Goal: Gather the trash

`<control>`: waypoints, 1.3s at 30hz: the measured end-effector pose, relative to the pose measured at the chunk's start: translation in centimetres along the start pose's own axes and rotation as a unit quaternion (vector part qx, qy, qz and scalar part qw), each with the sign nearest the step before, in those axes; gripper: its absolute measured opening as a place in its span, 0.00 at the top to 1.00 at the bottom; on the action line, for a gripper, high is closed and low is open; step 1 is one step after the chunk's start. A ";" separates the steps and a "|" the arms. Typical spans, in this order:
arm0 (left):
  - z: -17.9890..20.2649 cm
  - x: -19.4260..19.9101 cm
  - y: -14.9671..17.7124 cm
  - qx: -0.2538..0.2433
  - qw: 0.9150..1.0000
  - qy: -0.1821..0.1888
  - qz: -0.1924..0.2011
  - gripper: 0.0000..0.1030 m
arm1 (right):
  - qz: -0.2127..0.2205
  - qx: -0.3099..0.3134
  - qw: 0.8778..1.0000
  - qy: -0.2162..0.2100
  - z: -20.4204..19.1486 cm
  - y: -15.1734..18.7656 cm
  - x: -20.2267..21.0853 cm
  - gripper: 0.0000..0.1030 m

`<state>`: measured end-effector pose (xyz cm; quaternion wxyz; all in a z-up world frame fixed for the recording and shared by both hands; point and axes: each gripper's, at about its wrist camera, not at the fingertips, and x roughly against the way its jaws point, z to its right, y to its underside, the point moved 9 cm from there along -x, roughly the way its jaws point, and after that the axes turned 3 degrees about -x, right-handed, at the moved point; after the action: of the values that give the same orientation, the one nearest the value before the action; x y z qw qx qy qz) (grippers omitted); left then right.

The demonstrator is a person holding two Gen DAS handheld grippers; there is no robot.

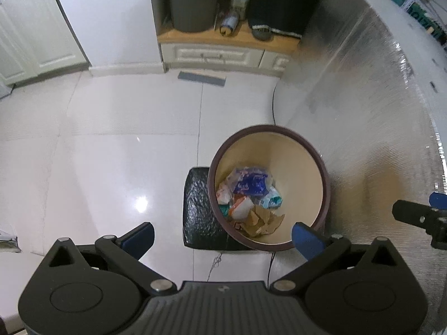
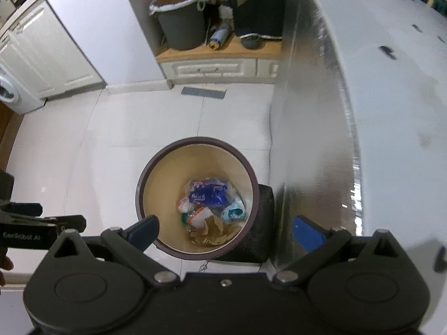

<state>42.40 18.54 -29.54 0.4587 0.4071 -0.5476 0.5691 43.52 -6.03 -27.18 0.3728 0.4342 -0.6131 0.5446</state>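
Both the left claw (image 1: 222, 233) and the right claw (image 2: 225, 230) hang spread wide and empty above the round bin (image 2: 145, 184), which stands on the floor beside the foil-wrapped surface (image 2: 377, 111), so the wrappers and torn cardboard (image 2: 212, 203) lie collected at its bottom.

1. Your left gripper (image 1: 222, 236) points steeply downward, its blue-padded fingers (image 1: 139, 236) spread wide with nothing between them.
2. Your right gripper (image 2: 225, 231) is tilted down the same way, its fingers (image 2: 308, 233) parted wide and holding nothing.
3. Each gripper shows at the edge of the other's view, so the two sit side by side, close but apart.
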 end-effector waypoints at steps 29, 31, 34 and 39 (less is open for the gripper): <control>7.3 19.9 7.5 -0.010 0.983 -0.009 0.186 0.00 | 0.156 -0.001 0.988 0.007 5.3 6.7 20.0 0.00; 7.9 21.2 8.3 -0.009 0.980 -0.008 0.201 0.00 | 0.166 0.002 0.986 0.007 5.5 7.5 21.3 0.00; 8.8 23.2 9.7 -0.011 0.975 -0.016 0.222 0.00 | 0.182 0.007 0.983 0.005 5.9 8.5 23.0 0.00; 10.2 25.5 12.1 -0.021 0.968 -0.041 0.248 0.00 | 0.207 0.015 0.978 -0.003 6.2 10.2 25.8 0.00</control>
<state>23.92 10.60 -7.21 0.2886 0.2715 -0.6616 0.6367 25.15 -15.16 -7.52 0.2436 0.3053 -0.6824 0.6179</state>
